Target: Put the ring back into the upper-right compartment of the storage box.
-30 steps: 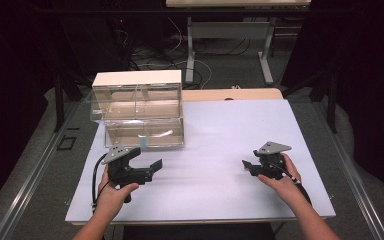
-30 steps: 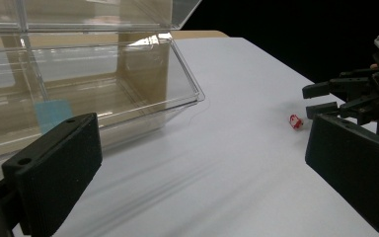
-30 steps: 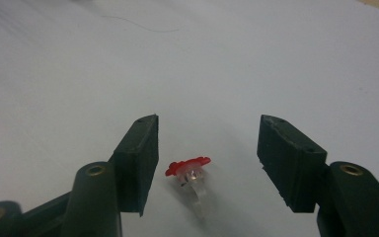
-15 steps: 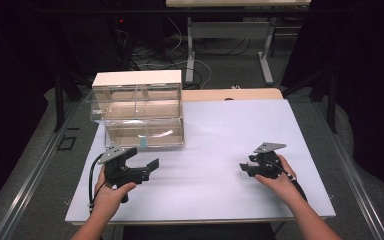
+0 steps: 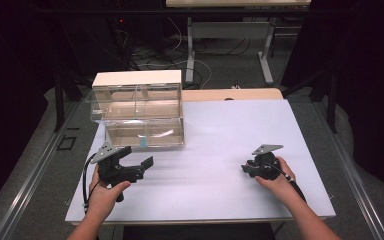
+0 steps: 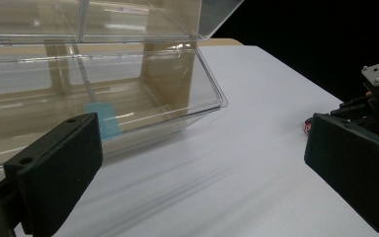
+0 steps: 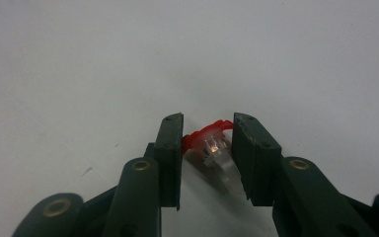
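My right gripper (image 7: 207,136) has its jaws closed against both sides of a small red and clear plastic piece (image 7: 212,146) that sits low over the white table (image 5: 220,130). In the high view the right gripper (image 5: 245,170) is at the front right. The left gripper (image 5: 145,169) is held at the front left with its jaws wide apart and nothing between them (image 6: 197,148). It points past a clear plastic box (image 6: 128,74) toward the right gripper (image 6: 375,98), where a speck of the red piece (image 6: 307,127) shows.
The clear box (image 5: 140,112) stands at the back left of the table, its front lid tilted open, with a small blue item (image 5: 143,143) inside near the front wall. A tan board (image 5: 230,94) lies behind the white surface. Table legs and cables stand beyond.
Both hands have drifted slightly toward the front edge of the table. The right gripper has lowered a little.
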`<state>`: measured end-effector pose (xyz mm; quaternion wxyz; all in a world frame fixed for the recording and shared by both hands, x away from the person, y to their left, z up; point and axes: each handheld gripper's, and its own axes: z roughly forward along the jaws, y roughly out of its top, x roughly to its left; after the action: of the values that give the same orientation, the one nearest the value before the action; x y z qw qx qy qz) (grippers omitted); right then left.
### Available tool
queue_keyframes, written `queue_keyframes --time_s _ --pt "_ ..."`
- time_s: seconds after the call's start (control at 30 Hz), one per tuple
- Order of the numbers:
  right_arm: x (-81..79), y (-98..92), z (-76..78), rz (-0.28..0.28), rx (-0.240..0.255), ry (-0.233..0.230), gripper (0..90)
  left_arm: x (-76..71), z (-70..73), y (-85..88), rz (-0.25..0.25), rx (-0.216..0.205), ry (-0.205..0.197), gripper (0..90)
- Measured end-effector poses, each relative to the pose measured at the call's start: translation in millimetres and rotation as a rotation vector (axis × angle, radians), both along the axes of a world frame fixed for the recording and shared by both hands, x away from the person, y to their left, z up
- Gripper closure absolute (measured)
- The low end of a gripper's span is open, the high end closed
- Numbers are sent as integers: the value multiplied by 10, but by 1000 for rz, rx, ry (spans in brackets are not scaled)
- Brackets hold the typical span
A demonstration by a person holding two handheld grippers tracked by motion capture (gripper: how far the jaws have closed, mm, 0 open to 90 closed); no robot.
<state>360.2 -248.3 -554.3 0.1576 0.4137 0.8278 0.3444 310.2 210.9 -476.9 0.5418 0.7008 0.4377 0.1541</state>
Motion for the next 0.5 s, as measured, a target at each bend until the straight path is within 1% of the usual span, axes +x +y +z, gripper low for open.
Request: queue_keyframes --time_s 0.03,0.1,0.17,0.23,0.27,0.3,0.33,0.4,0.5 --pt "-6 0 11 -5 -10 8 669 4 -3 0 1 1 0 16" --pt "-15 10 6 -20 1 17 678 8 -8 3 4 3 4 18" --pt "-13 1 13 -21 -5 7 681 15 -13 16 5 11 3 21" --pt "-24 -9 59 -37 -1 0 683 20 -17 27 9 9 1 28" --pt "-29 -12 87 -52 14 1 685 20 -17 27 9 9 1 30" --pt "-34 -22 122 -64 15 -4 685 22 -20 38 16 9 0 33" --pt "-46 -15 150 -80 38 -2 686 24 -22 44 17 10 1 37" --pt "-64 -25 208 -98 48 -19 686 26 -27 53 20 6 2 39" --pt "-92 -30 280 -120 77 -34 687 25 -27 61 25 0 9 40"
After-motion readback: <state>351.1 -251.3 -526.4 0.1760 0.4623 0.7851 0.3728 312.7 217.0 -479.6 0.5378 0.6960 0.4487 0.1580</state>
